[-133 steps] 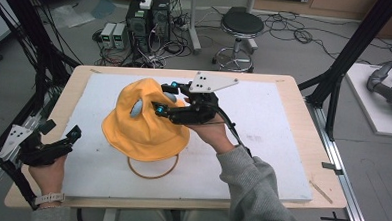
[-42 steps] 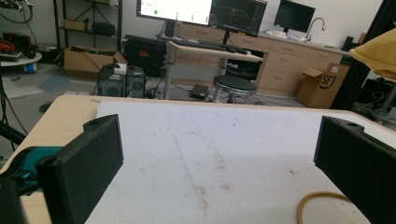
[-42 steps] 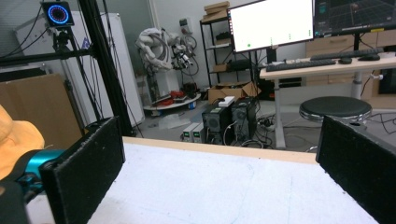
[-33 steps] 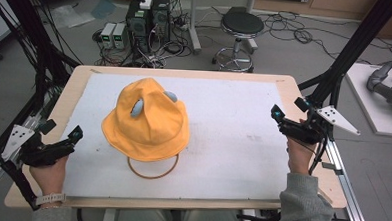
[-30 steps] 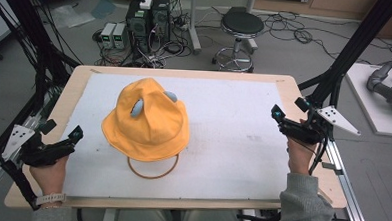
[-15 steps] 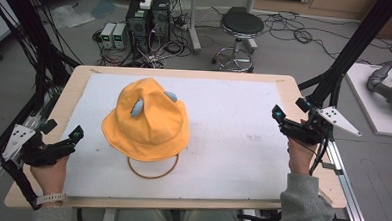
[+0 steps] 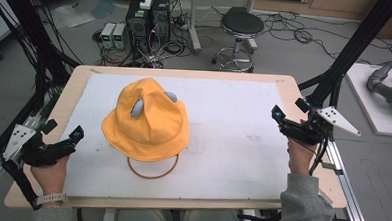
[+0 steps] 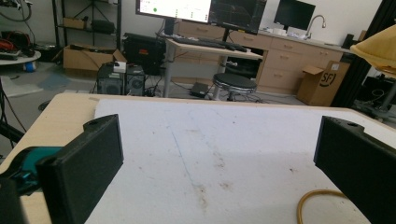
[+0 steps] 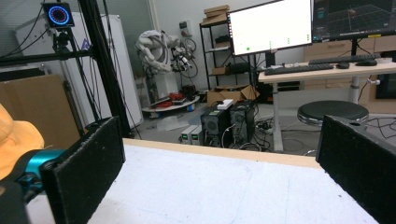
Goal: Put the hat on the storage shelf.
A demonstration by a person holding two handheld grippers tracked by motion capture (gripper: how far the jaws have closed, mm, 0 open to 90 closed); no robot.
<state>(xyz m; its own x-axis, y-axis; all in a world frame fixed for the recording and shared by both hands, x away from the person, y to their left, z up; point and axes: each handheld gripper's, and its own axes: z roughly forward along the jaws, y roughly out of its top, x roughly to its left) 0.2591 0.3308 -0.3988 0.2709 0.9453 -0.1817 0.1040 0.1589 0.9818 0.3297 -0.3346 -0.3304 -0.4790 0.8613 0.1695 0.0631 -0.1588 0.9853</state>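
Centrally, yellow hat (image 7: 147, 121) on ring stand (image 7: 153, 167) | stool (image 7: 242, 24) beyond table (image 7: 225, 77)

Grey floor (image 7: 286, 49), round stool (image 7: 242, 24), desk monitors (image 9: 271, 27).

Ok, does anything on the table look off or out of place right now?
Mostly tidy. The yellow hat sits raised over a ring base, so it seems to be on a stand, crown dented, tilting slightly. The white mat has brownish stains. Left gripper and right gripper are open, clear of it.
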